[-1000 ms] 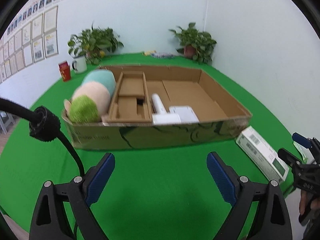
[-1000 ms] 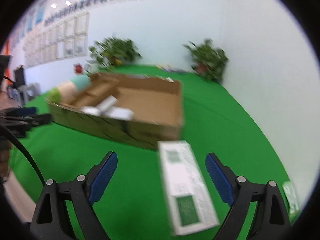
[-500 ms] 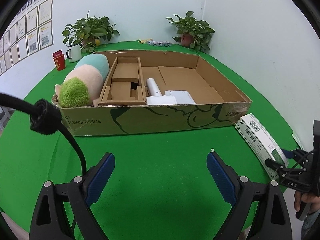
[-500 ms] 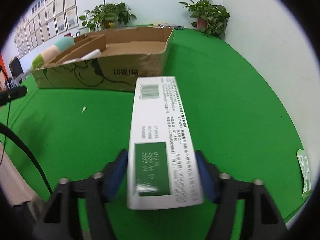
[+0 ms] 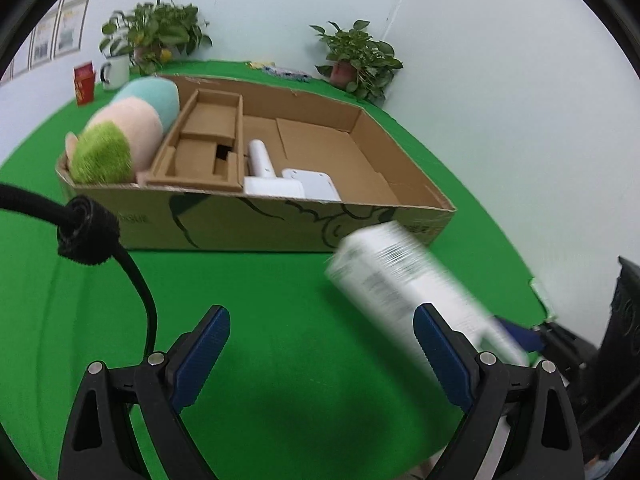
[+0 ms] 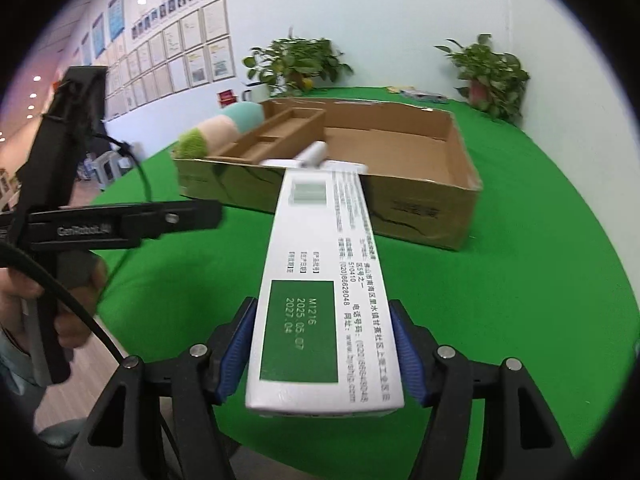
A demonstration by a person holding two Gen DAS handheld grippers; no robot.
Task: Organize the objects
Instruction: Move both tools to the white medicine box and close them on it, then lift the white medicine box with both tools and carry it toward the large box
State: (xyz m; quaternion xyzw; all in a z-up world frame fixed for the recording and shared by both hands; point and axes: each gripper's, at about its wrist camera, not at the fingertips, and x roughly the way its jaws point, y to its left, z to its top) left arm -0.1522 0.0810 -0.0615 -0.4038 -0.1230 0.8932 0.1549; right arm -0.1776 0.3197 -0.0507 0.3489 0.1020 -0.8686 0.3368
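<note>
My right gripper (image 6: 322, 320) has a long white carton with a green label (image 6: 324, 264) between its blue pads; both pads touch its sides while the jaws are opening slightly. The carton hangs above the green cloth and points at the open cardboard box (image 6: 420, 208). In the left wrist view the carton (image 5: 400, 280) is blurred, just in front of the cardboard box's (image 5: 280, 216) right corner. My left gripper (image 5: 320, 320) stands open and holds nothing. The box holds a pastel plush toy (image 5: 124, 132), a cardboard insert (image 5: 204, 140) and white packages (image 5: 288, 184).
Two potted plants (image 5: 160, 36) (image 5: 356, 60), a white mug (image 5: 116, 74) and a red box (image 5: 84, 82) stand behind the cardboard box. A person's hand (image 6: 24, 292) holds the left gripper's handle. The round table's edge (image 6: 600, 320) curves close on the right.
My right gripper closed on the white carton, lifted it off the cloth and carried it left toward the cardboard box. The left gripper turned slightly and stayed open.
</note>
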